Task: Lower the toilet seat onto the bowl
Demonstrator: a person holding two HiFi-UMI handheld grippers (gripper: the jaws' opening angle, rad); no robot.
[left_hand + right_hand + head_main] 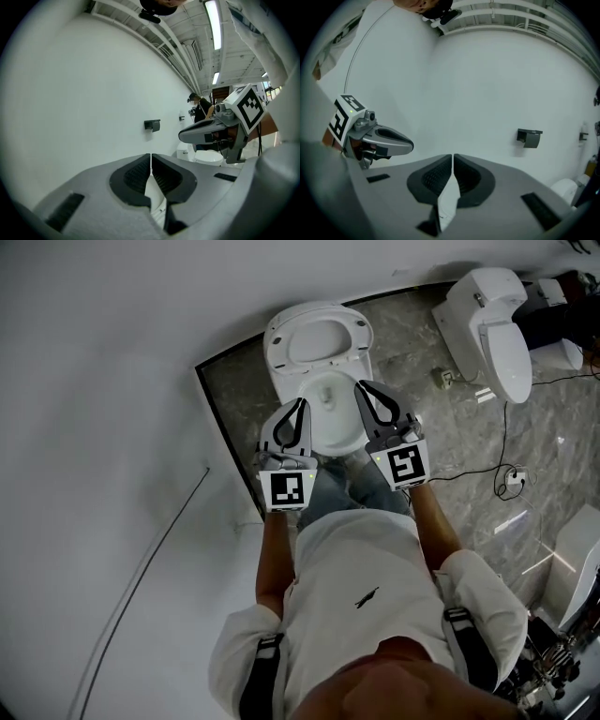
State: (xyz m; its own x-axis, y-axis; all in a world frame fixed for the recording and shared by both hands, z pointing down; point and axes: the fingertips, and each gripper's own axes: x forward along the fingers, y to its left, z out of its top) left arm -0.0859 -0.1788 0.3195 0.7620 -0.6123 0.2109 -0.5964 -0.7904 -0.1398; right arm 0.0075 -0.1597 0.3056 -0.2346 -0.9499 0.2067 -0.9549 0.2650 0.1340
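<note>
The white toilet seat (278, 341) stands raised against the wall, its oval ring upright behind the open bowl (330, 423). The left gripper (299, 404) and right gripper (360, 387) hover side by side over the bowl, each with its jaws pressed together on nothing. Only the head view shows a second toilet (497, 329) on the marble floor (422, 362). Only the gripper views show a black wall holder (529, 137).

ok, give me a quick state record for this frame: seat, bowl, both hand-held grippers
seat: toilet seat raised
bowl: bowl uncovered, seat not on it
left: left hand-held gripper shut, empty, over the bowl in the head view
right: right hand-held gripper shut, empty, beside the left
contact: neither visibly touches the seat
</note>
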